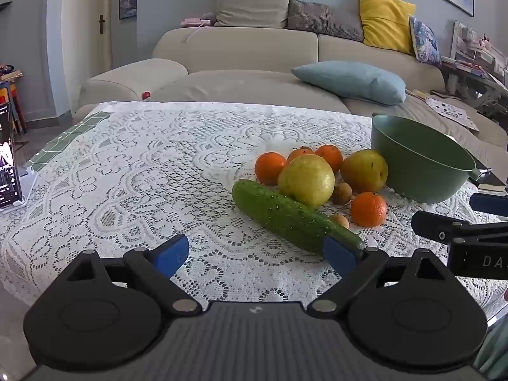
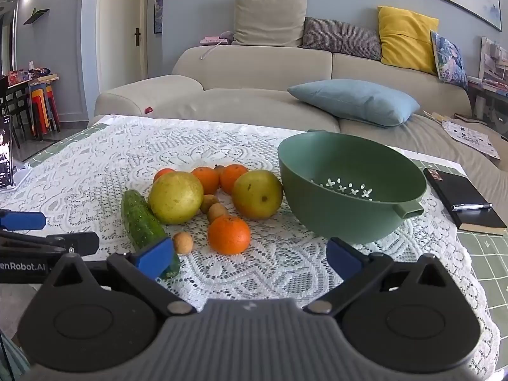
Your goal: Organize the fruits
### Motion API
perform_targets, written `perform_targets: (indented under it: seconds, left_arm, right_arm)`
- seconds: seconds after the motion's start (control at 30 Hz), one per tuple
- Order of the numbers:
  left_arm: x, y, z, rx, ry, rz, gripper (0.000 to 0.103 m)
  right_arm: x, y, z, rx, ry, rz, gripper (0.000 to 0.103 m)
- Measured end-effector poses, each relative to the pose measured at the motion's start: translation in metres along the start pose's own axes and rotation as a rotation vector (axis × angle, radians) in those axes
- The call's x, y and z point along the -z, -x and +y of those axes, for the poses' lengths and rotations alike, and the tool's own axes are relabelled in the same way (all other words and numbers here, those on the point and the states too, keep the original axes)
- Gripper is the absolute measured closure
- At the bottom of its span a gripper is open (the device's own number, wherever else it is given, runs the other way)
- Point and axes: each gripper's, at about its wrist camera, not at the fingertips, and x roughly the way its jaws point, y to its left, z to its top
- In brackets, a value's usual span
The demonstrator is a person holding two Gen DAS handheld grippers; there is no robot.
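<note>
A pile of produce lies on the lace tablecloth (image 1: 143,174): a green cucumber (image 1: 285,212) (image 2: 143,222), two yellow-green pears (image 1: 306,179) (image 2: 257,194), several oranges (image 1: 368,209) (image 2: 228,234) and small brown round fruits (image 2: 183,243). A green colander bowl (image 1: 422,165) (image 2: 349,187) stands empty to the right of the pile. My left gripper (image 1: 255,254) is open, low over the cloth, with the cucumber's near end just behind its right fingertip. My right gripper (image 2: 249,254) is open too, in front of the nearest orange. Neither holds anything.
A black notebook with a pen (image 2: 463,203) lies right of the bowl on a green grid mat (image 2: 485,254). A phone on a stand (image 1: 8,165) sits at the table's left edge. A beige sofa (image 1: 241,54) with cushions runs behind the table.
</note>
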Motion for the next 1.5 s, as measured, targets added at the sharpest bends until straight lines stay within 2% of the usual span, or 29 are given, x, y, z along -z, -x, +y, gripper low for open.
perform_targets:
  seconds: [0.13,0.2,0.43,1.5]
  left_arm:
    - [-0.001,0.001,0.003,0.001,0.010,0.003,0.000]
    - [-0.001,0.003,-0.004,-0.029,-0.012,-0.008,0.000]
    - [0.000,0.001,0.000,0.011,0.003,0.010,0.000]
    - [0.002,-0.001,-0.010,0.010,-0.045,-0.004,0.000]
  right_arm:
    - [0.001,-0.001,-0.001,0.002,0.001,-0.004,0.004]
    - [0.000,-0.001,0.002,0.005,0.005,-0.001,0.004]
    - [0.001,-0.001,0.003,0.005,0.003,0.000,0.004]
    - [0.002,-0.003,0.000,0.005,-0.012,0.005,0.004]
